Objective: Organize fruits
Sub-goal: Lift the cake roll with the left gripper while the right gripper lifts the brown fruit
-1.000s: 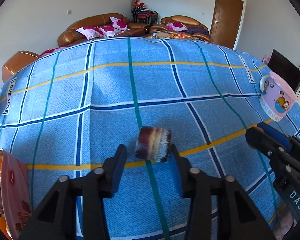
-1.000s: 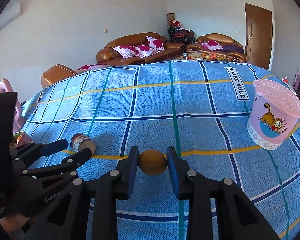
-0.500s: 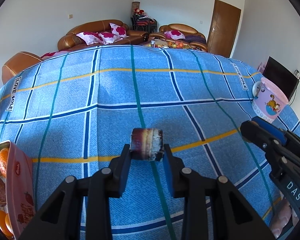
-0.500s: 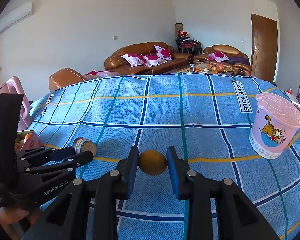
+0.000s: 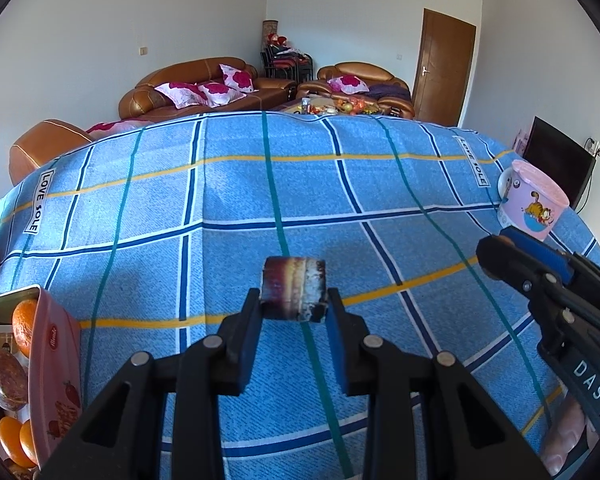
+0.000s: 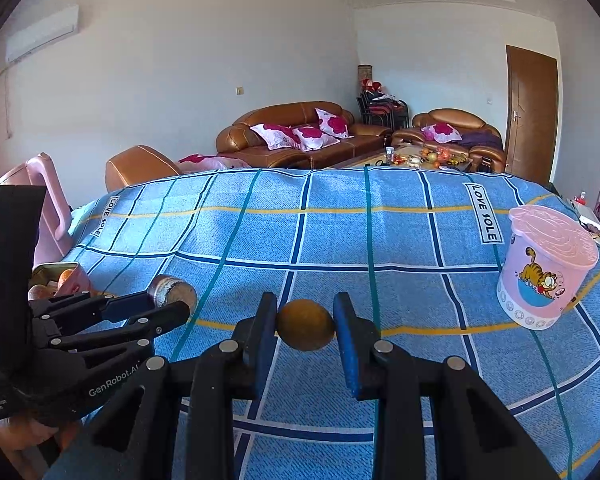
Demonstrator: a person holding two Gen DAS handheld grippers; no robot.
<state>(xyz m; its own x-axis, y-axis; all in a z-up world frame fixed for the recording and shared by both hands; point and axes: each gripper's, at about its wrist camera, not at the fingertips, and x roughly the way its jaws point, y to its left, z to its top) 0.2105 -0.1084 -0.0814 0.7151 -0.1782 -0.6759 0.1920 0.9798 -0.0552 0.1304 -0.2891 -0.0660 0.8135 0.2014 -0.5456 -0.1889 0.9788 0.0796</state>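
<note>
Above the blue checked cloth (image 5: 228,208) we hold both grippers clear of the table, each with a load. Our left gripper (image 5: 294,314) has its jaws narrowed onto a short, dark brown banded cylinder of fruit (image 5: 294,294), pinched by its flat ends right at the fingertips. Our right gripper (image 6: 306,324) has its jaws closed against a round, dull yellow-brown fruit (image 6: 306,325), touching it on both sides.

We judge the round fruit the likelier loss: the pads meet a curved skin only at two small patches, so a tilt or jolt could squirt it forward onto the cloth, where it would roll. The cylinder sits so near the tips that any loosening could let it pivot and drop. At the far left, the open pink tin box (image 5: 56,364) already holds oranges (image 5: 24,330) and darker fruit, so a careless release there could bounce off the pile. The pink lidded cartoon bucket (image 6: 548,272) stands well apart to the right.
</note>
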